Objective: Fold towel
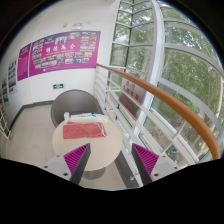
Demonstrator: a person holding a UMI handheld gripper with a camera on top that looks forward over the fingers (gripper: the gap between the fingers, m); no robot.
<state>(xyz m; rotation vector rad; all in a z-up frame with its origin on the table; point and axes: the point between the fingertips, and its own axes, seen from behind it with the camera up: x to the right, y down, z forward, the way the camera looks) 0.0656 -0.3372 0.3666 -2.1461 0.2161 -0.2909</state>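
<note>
A pink towel point(84, 130) lies flat and roughly rectangular on a small round beige table point(78, 148), toward its far side. A small white and blue object point(84, 116) lies at the towel's far edge. My gripper point(112, 160) is open and empty, its fingers spread wide. The left pad point(76, 157) is over the table's near edge. The right pad point(148, 160) is off the table, over the floor. The towel is ahead of the fingers, apart from them.
A grey chair point(72, 102) stands behind the table. A glass railing with an orange wooden handrail point(160, 98) runs along the right side, close to the table. A magenta poster board point(62, 52) hangs on the far wall. Tiled floor lies to the left.
</note>
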